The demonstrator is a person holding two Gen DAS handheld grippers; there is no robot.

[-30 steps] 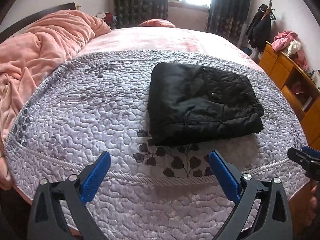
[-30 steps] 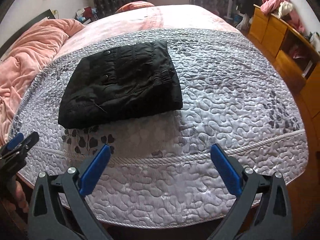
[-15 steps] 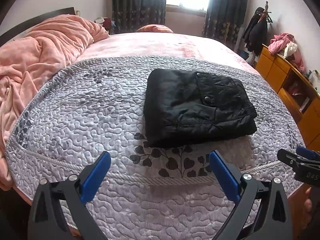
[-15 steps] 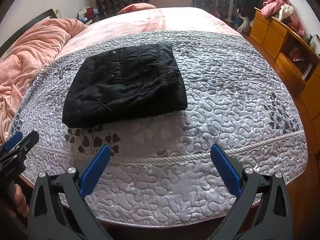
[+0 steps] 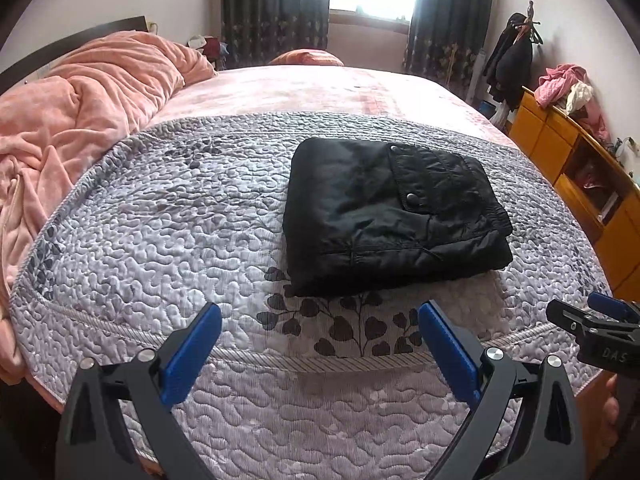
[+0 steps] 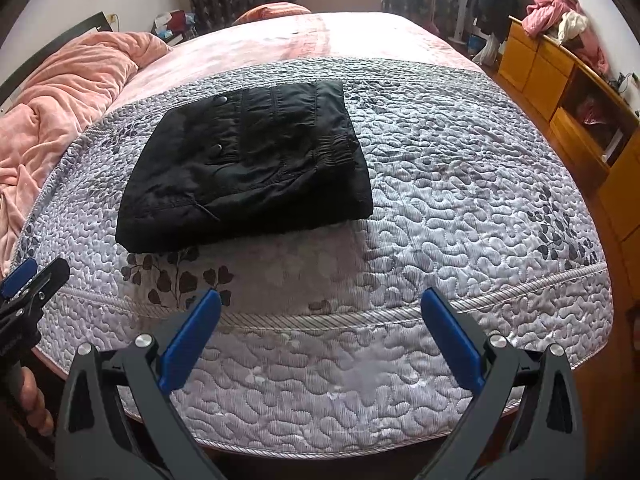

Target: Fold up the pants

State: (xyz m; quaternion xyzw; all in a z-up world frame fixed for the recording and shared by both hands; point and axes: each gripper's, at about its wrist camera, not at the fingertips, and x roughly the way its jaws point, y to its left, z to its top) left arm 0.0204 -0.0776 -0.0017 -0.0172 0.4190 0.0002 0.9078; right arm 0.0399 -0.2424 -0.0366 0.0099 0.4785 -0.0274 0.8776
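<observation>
The black pants (image 5: 390, 212) lie folded into a compact rectangle on the grey quilted bedspread (image 5: 168, 232); they also show in the right wrist view (image 6: 248, 164). My left gripper (image 5: 320, 316) is open and empty, held back over the near edge of the bed, short of the pants. My right gripper (image 6: 320, 300) is open and empty too, also over the near edge. Each gripper shows at the side of the other's view: the right one (image 5: 592, 320) and the left one (image 6: 28, 280).
A rumpled pink blanket (image 5: 80, 100) lies on the left of the bed. An orange wooden cabinet (image 5: 580, 168) with clothes on top stands along the right wall. Dark curtains (image 5: 276, 4) and a window are at the back.
Both grippers have drawn back and risen a little from the bed, so the pants look farther away. The pants have not moved.
</observation>
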